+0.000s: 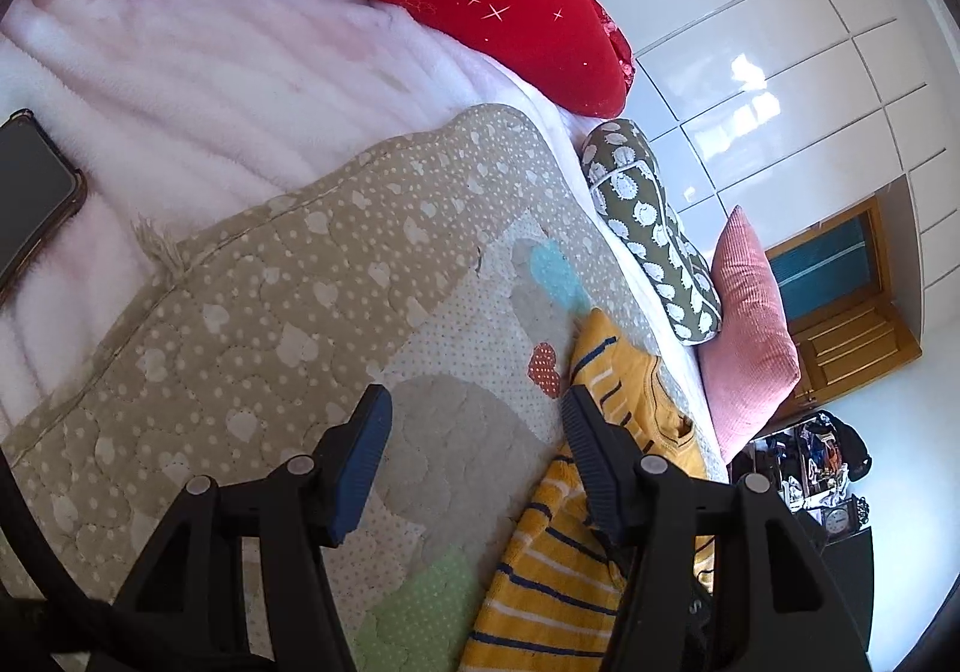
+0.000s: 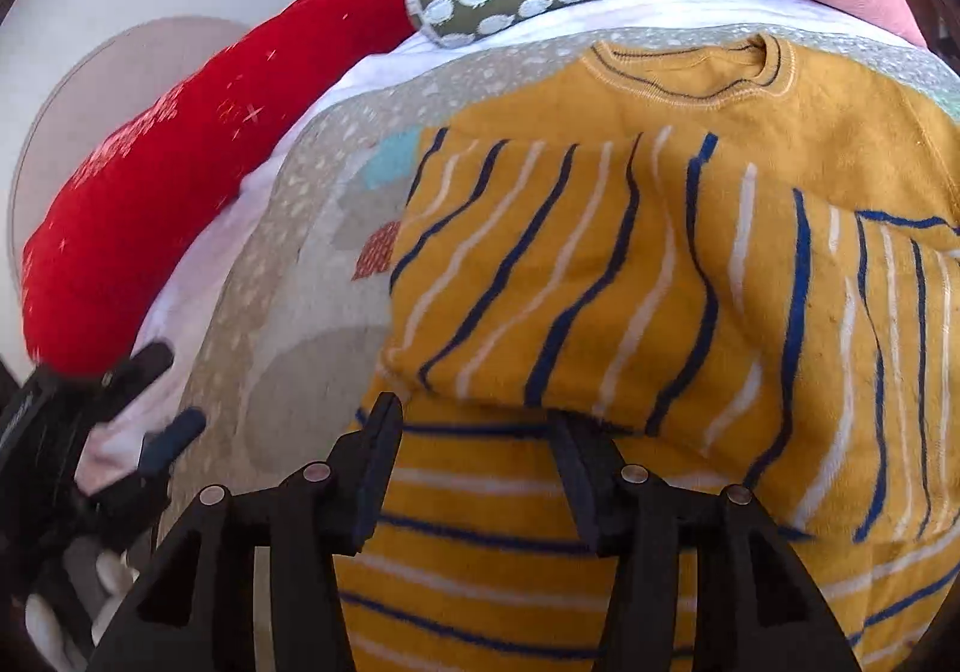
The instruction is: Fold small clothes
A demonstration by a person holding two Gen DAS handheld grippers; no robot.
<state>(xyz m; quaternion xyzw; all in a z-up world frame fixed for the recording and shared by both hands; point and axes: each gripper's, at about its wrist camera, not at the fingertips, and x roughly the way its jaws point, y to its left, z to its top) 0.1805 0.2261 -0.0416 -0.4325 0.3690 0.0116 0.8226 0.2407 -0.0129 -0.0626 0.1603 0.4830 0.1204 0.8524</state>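
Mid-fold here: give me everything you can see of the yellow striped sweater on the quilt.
The mustard-yellow knit sweater with navy and white stripes lies on the beige dotted quilted mat, ribbed collar at its far end. One striped side is folded over the body, leaving a raised, wrinkled fold edge. The fabric looks soft and fleecy. The right gripper stands open at that fold edge, holding nothing; the left gripper is open, one finger over the sweater's edge.

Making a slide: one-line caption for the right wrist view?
Open right gripper poised over a partly folded yellow striped sweater on a quilted mat.
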